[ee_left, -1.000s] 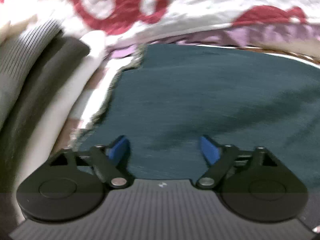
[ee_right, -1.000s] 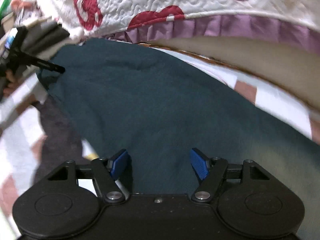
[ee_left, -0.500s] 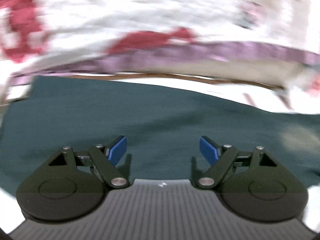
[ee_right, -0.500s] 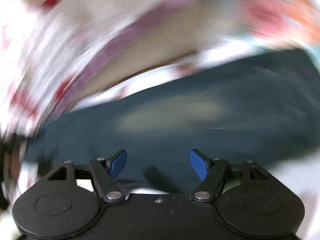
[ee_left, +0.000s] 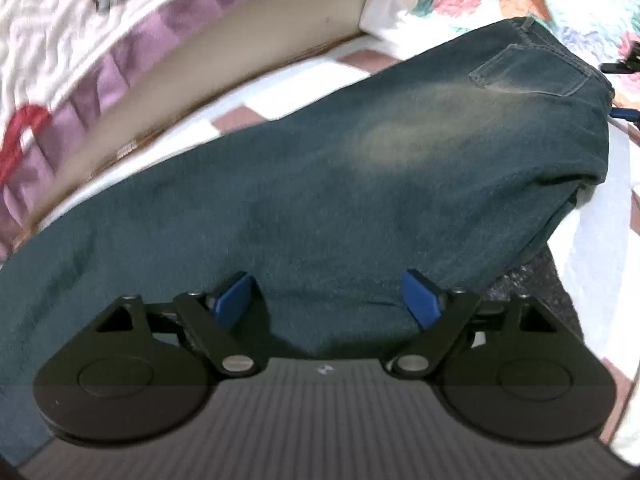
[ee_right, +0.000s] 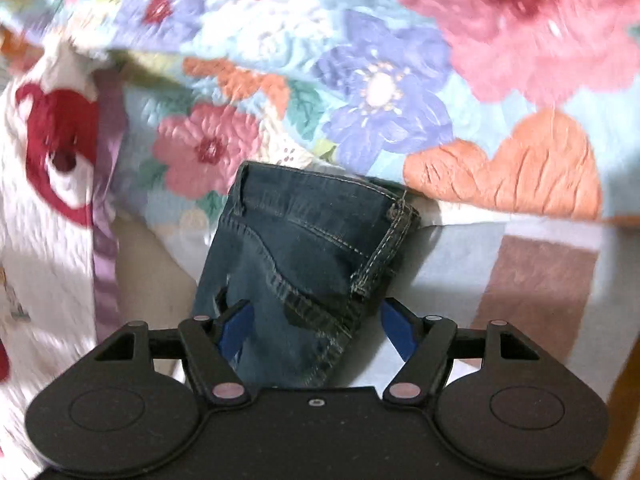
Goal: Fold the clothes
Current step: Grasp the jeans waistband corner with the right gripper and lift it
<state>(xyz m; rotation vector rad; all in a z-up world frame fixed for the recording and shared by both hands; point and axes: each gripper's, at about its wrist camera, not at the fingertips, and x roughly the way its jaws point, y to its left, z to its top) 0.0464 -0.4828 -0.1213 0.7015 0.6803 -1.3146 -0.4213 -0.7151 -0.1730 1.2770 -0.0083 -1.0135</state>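
1. From my left wrist view the jeans (ee_left: 320, 184) fill most of the frame, lying long from lower left to upper right on a checked sheet (ee_left: 280, 96) of white and brown squares. The leg ends are cut off at the lower left edge.
2. A white quilt (ee_left: 60, 12) with a purple frill and red shapes hangs in the upper left. Below it shows a plain beige side, perhaps a mattress; I cannot tell.
3. A floral quilt (ee_right: 380, 60) fills the top of my right wrist view, blurred. The left view shows only a corner of it, upper right.
4. Only the right view shows the waistband end of the jeans (ee_right: 304, 248), with its seams and a belt loop at frame centre. Only the left view shows the back pocket (ee_left: 532, 68).
5. The left gripper (ee_left: 332, 300) is over the denim with its jaws opening, nothing pinched.
6. The right gripper (ee_right: 314, 326) is spread either side of the waistband end. The denim hides part of its left blue pad, and I cannot tell whether that pad touches cloth.
7. At the right edge of the left view, small black and blue parts (ee_left: 624, 88) are cut off.
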